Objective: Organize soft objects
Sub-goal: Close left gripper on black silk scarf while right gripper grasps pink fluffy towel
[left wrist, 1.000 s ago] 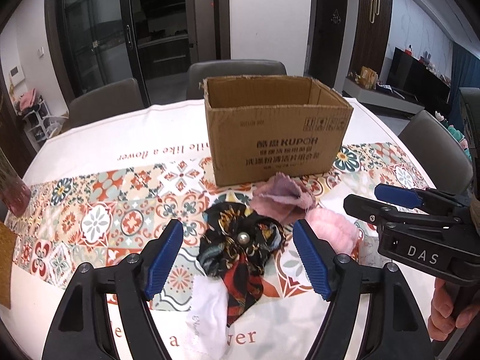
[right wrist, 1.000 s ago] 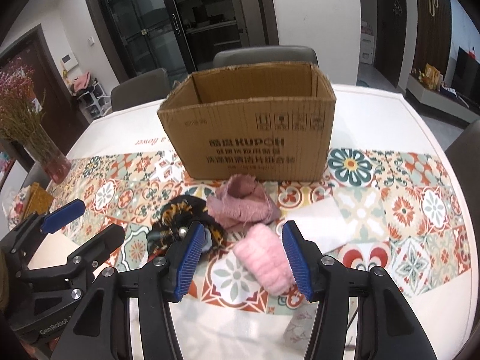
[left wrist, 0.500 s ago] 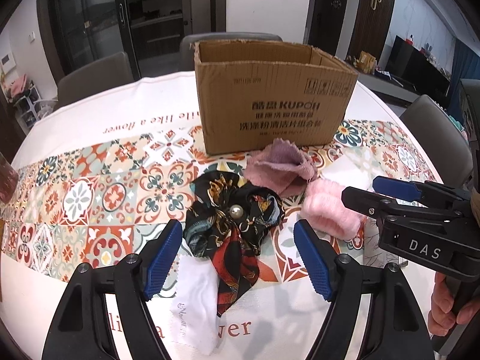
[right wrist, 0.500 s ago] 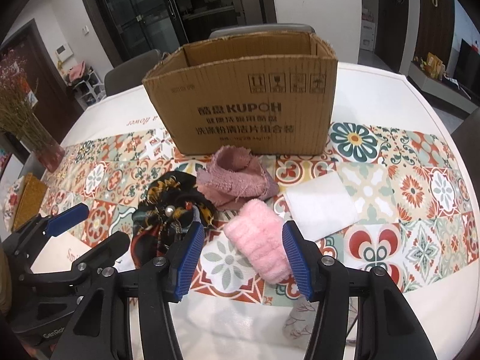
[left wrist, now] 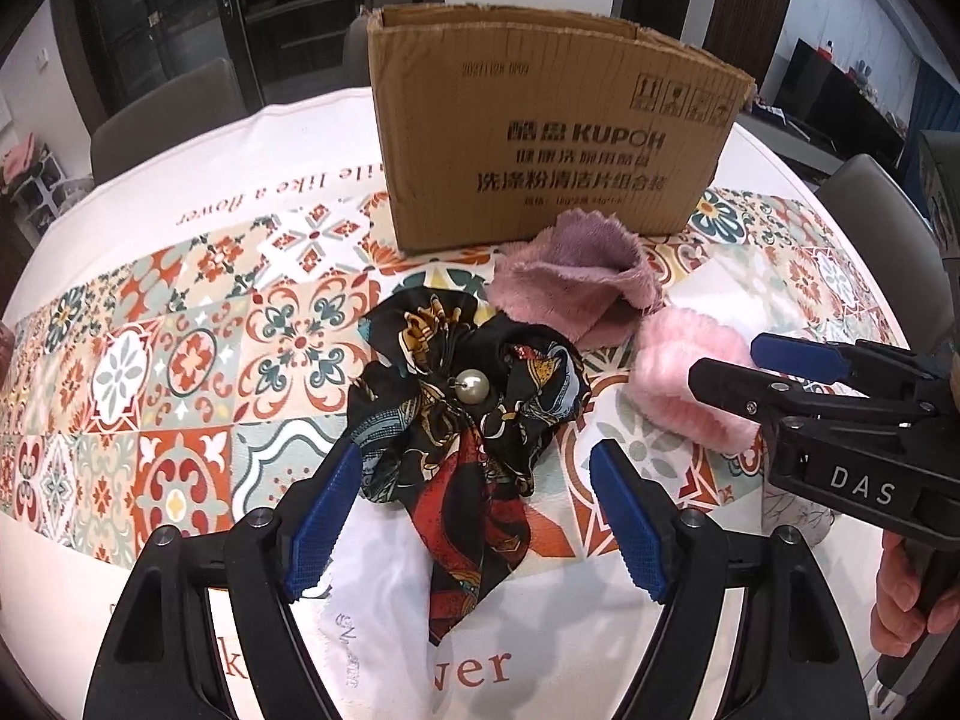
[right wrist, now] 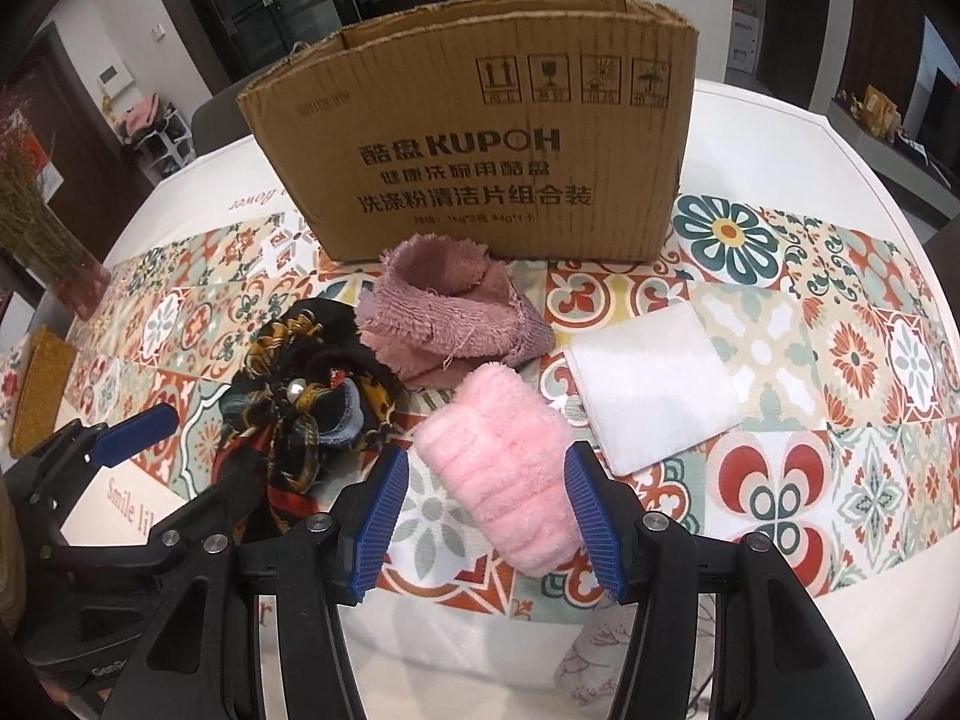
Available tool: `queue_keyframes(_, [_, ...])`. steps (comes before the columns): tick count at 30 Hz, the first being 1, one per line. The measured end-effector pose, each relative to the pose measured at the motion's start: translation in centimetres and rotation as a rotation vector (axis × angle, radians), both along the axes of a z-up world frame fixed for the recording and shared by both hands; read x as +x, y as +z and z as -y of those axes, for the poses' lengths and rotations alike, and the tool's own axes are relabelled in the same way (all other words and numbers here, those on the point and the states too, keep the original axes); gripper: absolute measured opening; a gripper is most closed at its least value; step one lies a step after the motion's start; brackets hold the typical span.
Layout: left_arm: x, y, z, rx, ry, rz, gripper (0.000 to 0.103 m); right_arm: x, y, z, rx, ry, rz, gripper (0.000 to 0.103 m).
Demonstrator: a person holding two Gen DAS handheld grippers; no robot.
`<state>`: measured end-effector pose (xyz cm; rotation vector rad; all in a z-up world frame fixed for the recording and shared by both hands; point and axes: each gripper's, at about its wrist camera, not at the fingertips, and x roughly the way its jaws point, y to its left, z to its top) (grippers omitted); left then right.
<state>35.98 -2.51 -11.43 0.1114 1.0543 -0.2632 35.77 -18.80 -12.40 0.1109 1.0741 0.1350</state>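
A round table (left wrist: pixel 198 138) under a white cloth with a tiled runner (right wrist: pixel 840 360) filled both views. At its middle stood an open cardboard box (left wrist: pixel 540 138), its printed side facing the cameras. The soft things lay in a cluster on the runner in front of it.

Just before the box sat a crumpled mauve cloth (right wrist: pixel 444 312), touching the box's foot or nearly so. To its right lay a folded white cloth (right wrist: pixel 654 384), flat and apart from the box. A pink fluffy band (right wrist: pixel 510 480) lay nearer the cameras, its far end close to the mauve cloth. Left of it a dark patterned scarf (left wrist: pixel 462 420) was bunched up, with a pearl (left wrist: pixel 472 387) on top and a tail trailing onto a white cloth (left wrist: pixel 384 588) at the table's near edge.

The left gripper (left wrist: pixel 474 522) stood released, its blue pads either side of the scarf's tail, not pressing it. The right gripper (right wrist: pixel 486 522) was also released, its pads flanking the band's near end with a gap on the left side; on the right I could not tell whether pad and fluff touched.
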Motion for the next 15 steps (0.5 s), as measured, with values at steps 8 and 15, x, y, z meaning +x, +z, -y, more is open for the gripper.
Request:
queue_keyframes(8, [1.2,-2.0,0.0,-0.008,0.001,-0.050,0.078,1.2,-1.1,-0.3,-0.023,0.021,-0.019,0.055])
queue_keyframes(15, [2.4,-3.4,0.1,-0.008,0.001,-0.076,0.078,2.2,-2.2,-0.2,-0.028,0.030,-0.042,0.055])
